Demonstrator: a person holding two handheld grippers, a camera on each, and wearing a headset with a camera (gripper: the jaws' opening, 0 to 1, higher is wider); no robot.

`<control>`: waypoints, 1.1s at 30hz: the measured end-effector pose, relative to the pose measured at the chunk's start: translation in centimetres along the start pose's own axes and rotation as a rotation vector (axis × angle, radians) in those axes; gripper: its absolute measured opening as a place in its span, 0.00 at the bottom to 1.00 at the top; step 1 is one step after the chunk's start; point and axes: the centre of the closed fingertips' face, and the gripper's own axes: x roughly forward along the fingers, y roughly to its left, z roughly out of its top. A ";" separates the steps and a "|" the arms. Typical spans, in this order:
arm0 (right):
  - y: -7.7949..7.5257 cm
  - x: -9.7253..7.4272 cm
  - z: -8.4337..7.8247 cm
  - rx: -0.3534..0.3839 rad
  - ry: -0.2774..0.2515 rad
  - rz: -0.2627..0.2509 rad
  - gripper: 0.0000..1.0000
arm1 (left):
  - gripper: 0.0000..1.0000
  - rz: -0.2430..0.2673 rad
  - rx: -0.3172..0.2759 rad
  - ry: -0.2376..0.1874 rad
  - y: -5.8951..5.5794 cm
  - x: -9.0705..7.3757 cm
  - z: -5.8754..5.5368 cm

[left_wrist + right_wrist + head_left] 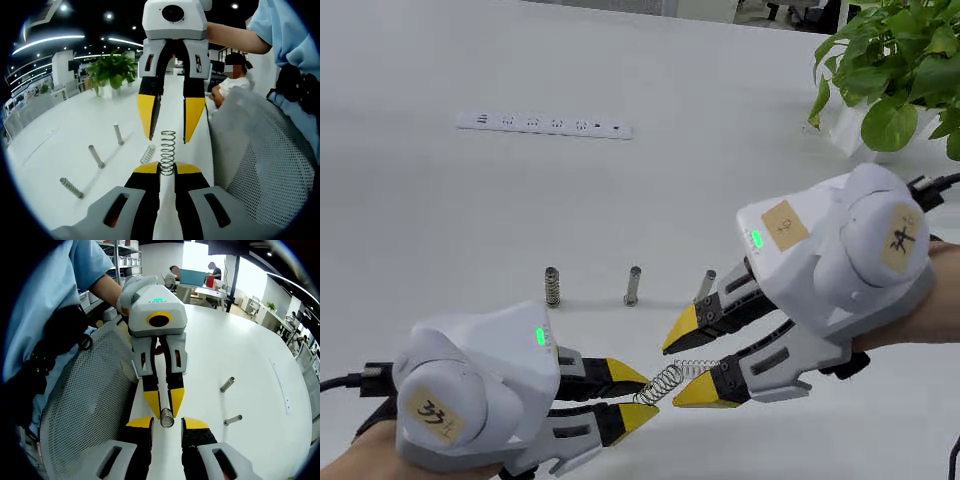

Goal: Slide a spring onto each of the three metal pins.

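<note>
The left gripper (648, 394) is clamped on one end of the spring (665, 381); the right gripper (669, 377) has its jaws apart, astride the free end; if the left releases before the right bites, the spring may drop or ping off across the table (440, 230); a crooked grip would likely snag the coil on the middle pin (633, 285), bare at 11 o'clock from the spring; the third pin (706, 285) stands bare at 1 o'clock, the sprung pin (552, 287) at 10 o'clock
</note>
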 end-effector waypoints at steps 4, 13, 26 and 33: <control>0.0 0.5 0.0 -0.010 0.021 0.021 0.15 | 0.06 -0.003 0.001 -0.006 -0.1 0.1 0.2; 0.1 0.8 -0.2 -0.022 0.048 0.058 0.10 | 0.06 0.001 -0.004 -0.018 0.0 0.2 0.4; 0.1 0.9 -0.5 -0.028 0.069 0.068 0.08 | 0.06 -0.003 -0.018 -0.048 0.1 0.3 1.1; 0.1 0.9 -0.6 -0.033 0.081 0.080 0.08 | 0.06 0.000 -0.032 -0.054 0.1 0.5 1.1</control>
